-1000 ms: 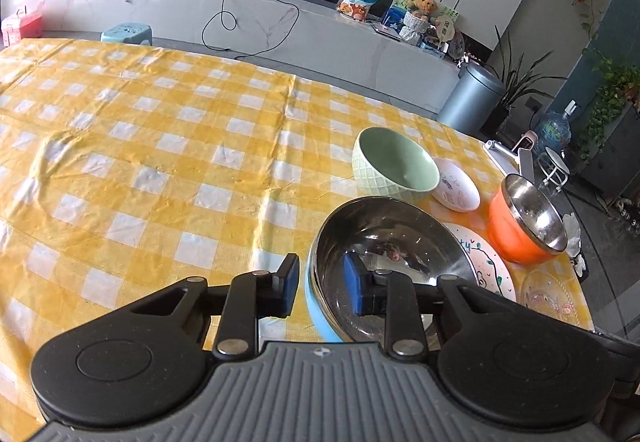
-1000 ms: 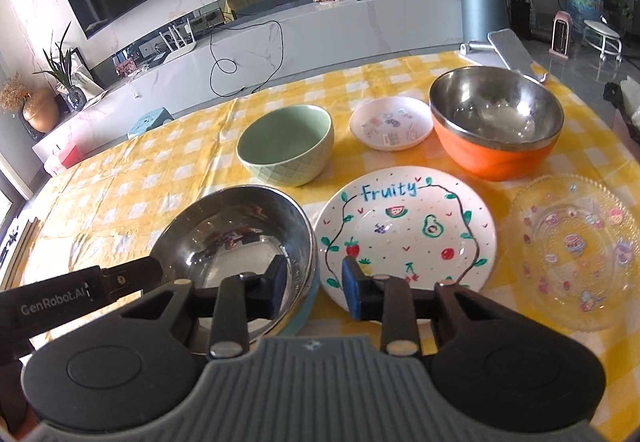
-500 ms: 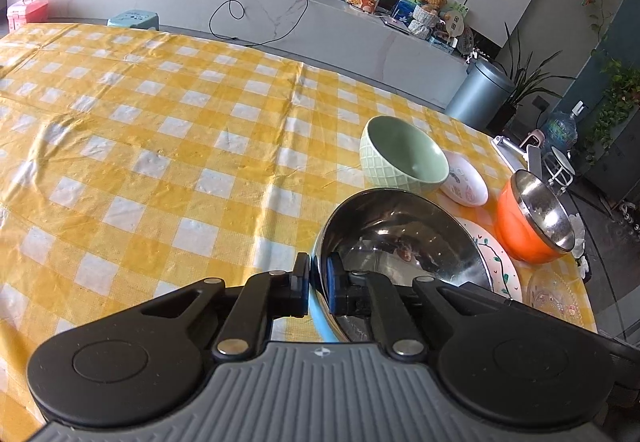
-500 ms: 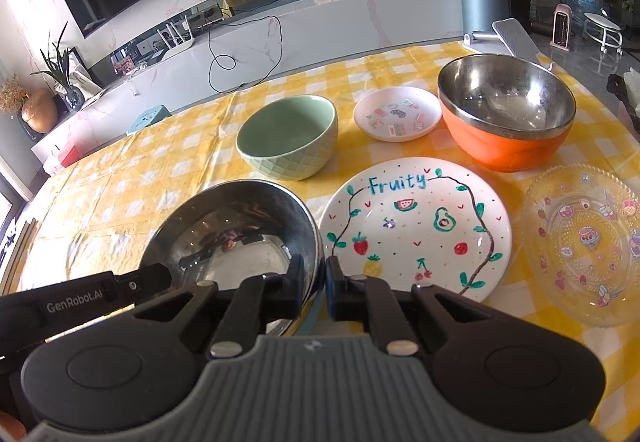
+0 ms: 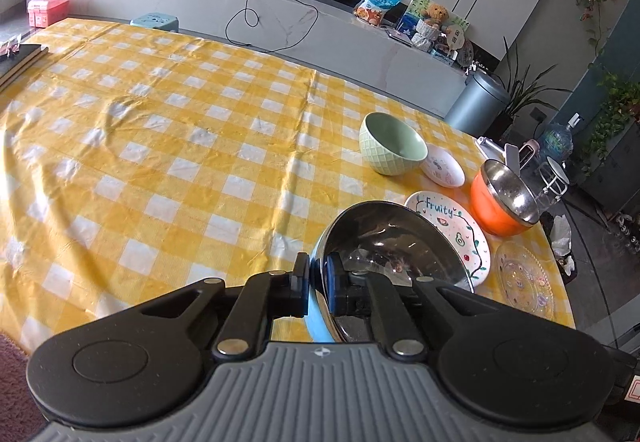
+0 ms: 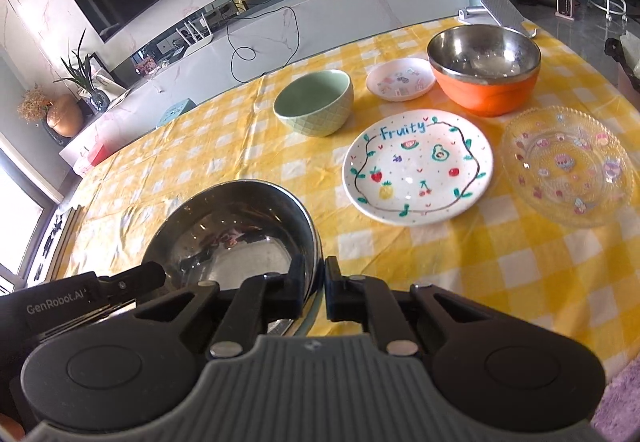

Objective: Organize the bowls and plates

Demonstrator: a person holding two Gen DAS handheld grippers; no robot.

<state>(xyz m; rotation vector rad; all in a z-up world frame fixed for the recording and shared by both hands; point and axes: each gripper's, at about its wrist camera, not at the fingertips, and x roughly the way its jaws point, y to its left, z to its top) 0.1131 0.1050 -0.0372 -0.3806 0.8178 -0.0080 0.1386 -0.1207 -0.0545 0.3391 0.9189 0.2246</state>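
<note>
A steel bowl with a light blue outside (image 5: 384, 242) (image 6: 236, 230) is held off the yellow checked table by both grippers. My left gripper (image 5: 316, 284) is shut on its left rim. My right gripper (image 6: 318, 286) is shut on its right rim. The left gripper (image 6: 132, 282) also shows in the right wrist view. Beyond it lie a "Fruity" plate (image 6: 418, 165) (image 5: 452, 230), a green bowl (image 6: 314, 107) (image 5: 392, 149), a small pink plate (image 6: 400, 79) (image 5: 442, 169), an orange steel bowl (image 6: 484, 75) (image 5: 502, 201) and a clear glass plate (image 6: 566, 165) (image 5: 524, 280).
The checked tablecloth (image 5: 160, 145) spreads wide to the left and far side. A dark book (image 5: 18, 61) lies at the table's far left edge. The table's right edge runs just past the glass plate. A grey bin (image 5: 476, 101) stands beyond the table.
Both grippers closed onto the steel bowl's rim from open, then lifted it up from the table. The bowl has shifted back and left, clear of the Fruity plate.
</note>
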